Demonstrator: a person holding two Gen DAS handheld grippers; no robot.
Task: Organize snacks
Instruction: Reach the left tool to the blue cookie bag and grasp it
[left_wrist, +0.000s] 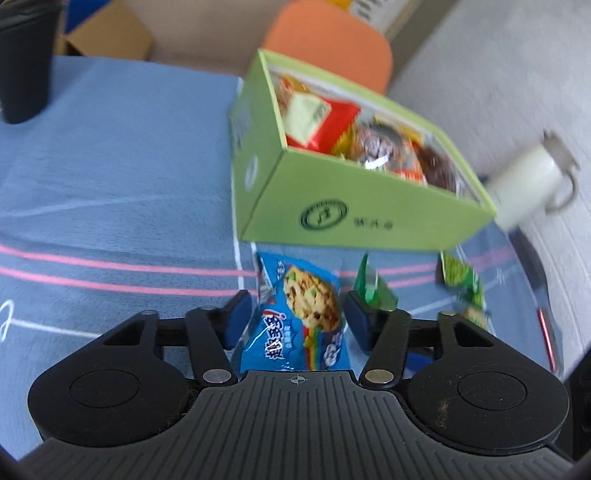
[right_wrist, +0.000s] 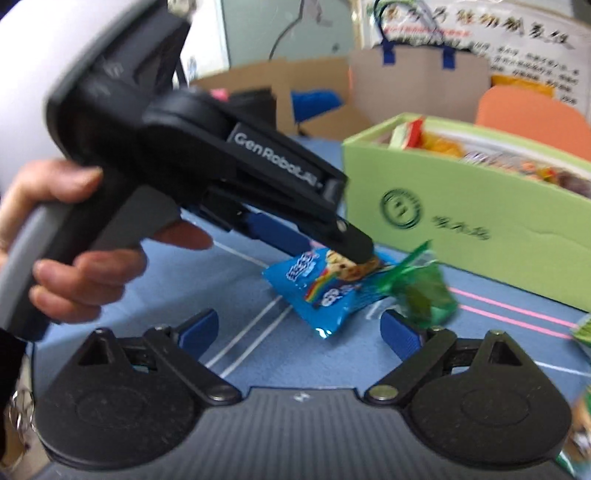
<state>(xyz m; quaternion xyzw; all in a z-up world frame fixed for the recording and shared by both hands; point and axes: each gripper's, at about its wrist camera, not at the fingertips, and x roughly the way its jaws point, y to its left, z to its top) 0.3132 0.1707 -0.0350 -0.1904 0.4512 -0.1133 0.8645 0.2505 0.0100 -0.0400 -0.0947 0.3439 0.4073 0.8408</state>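
Observation:
A blue cookie packet lies on the blue cloth between my left gripper's blue pads, which stand on either side of it, close to its edges. The right wrist view shows the left gripper over the same packet. A small green packet lies right of it, also seen in the right wrist view. My right gripper is open and empty just before both packets. A green box holding several snacks stands behind them, also in the right wrist view.
Another green snack bag lies at the right by the table edge. A white mug is right of the box. A black cup stands at the far left. An orange chair and cardboard boxes are behind the table.

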